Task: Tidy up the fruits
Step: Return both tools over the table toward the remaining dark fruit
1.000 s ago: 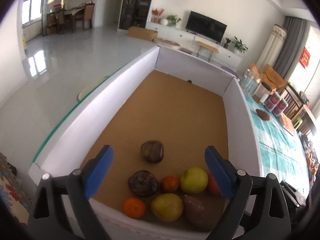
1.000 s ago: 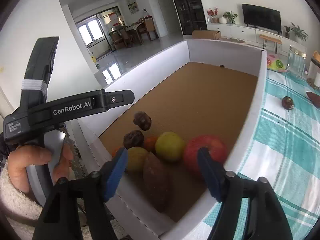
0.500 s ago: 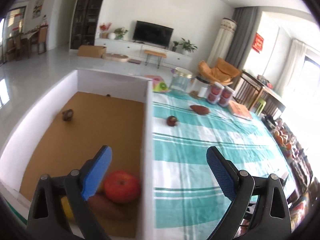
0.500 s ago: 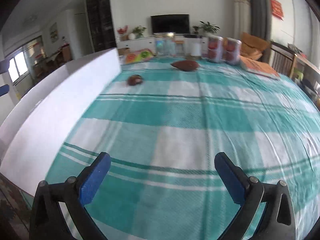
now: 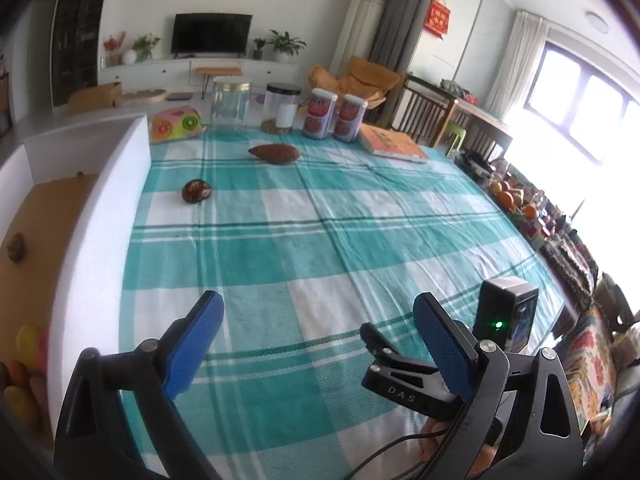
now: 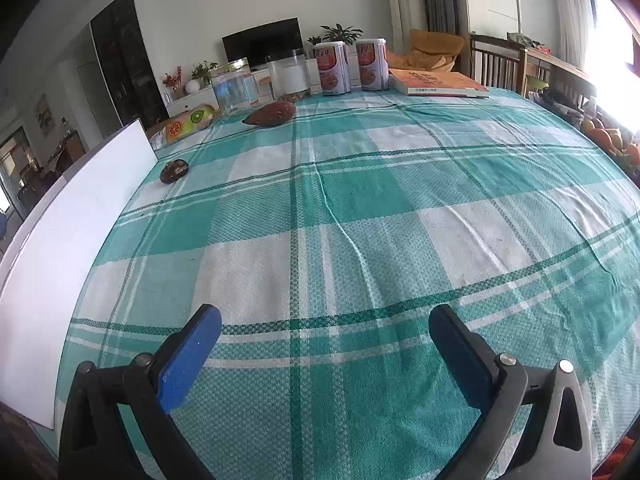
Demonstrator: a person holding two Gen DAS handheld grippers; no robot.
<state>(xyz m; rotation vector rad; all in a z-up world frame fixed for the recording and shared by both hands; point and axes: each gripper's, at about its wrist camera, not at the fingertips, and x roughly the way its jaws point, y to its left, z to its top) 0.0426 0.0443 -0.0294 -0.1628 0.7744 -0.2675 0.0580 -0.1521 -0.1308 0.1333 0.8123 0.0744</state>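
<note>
- Over the worktop (image 6: 360, 208), covered by a teal-and-white checked cloth, both claws hang with nothing between their blue pads.
- Left claw (image 5: 316, 344): jaws spread wide, empty, above the near part of the cloth.
- Right claw (image 6: 324, 352): jaws also spread wide, empty; its black body shows in the left view at about 4 o'clock.
- White-walled box (image 5: 100, 216) with a brown floor lies along the worktop's edge at 9 o'clock.
- Inside the box, a small dark fruit (image 5: 16, 247) lies alone, and a blurred cluster of yellow and orange fruit (image 5: 24, 344) sits at the near corner, around 8 o'clock.
- Outside the box, a dark round fruit (image 5: 196, 191) rests on the cloth just beside the white wall, at about 11 o'clock.
- Farther off, near 12 o'clock, a long brown sweet potato (image 5: 275, 153) lies on the cloth, apart from the round fruit.
- Behind it stand two clear jars (image 5: 231, 105), two red-labelled cans (image 5: 334, 117) and an orange book (image 5: 392, 145).
</note>
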